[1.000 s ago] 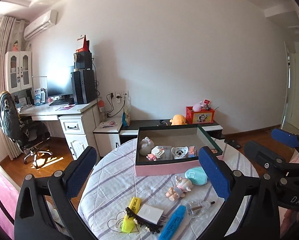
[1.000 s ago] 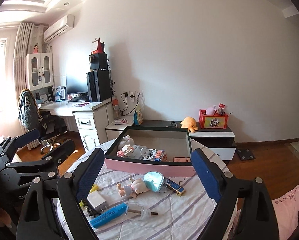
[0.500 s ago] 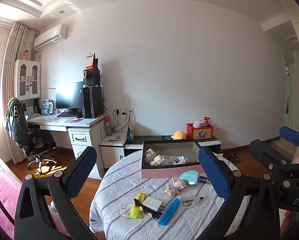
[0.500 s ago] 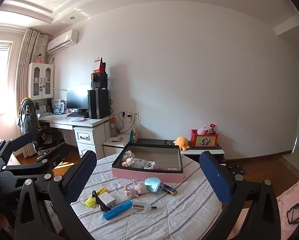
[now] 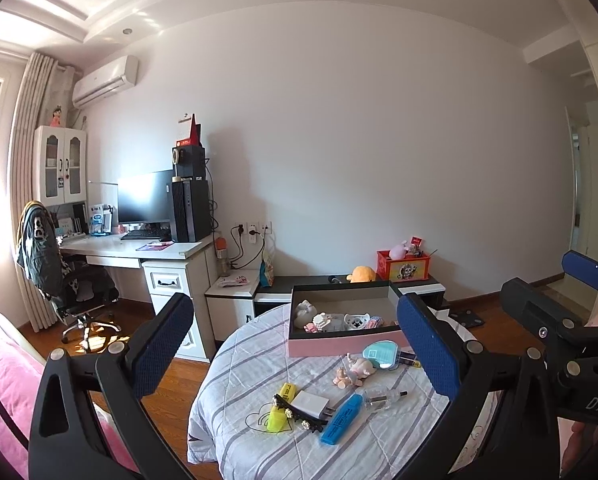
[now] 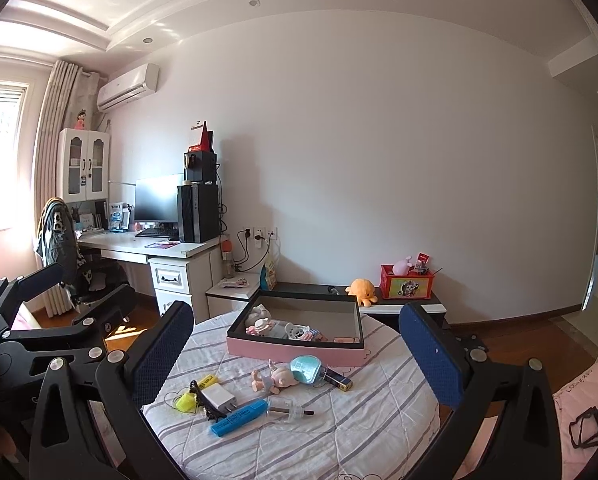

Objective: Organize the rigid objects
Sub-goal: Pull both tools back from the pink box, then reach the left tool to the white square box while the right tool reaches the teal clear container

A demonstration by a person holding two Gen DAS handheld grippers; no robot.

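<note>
Both spread wide and holding nothing: left claw (image 5: 295, 344) and right claw (image 6: 297, 350), raised above the striped round surface (image 6: 339, 440). Near its far edge, pink box (image 6: 295, 350) with small toys inside; toward the near edge, loose blue highlighter (image 6: 239, 417), white charger (image 6: 218, 397), doll (image 6: 273, 378).

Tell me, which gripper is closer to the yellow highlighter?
Left, probably. The yellow highlighter lies on the left gripper side; the right gripper is farther right. Both hover open, well back.
</note>
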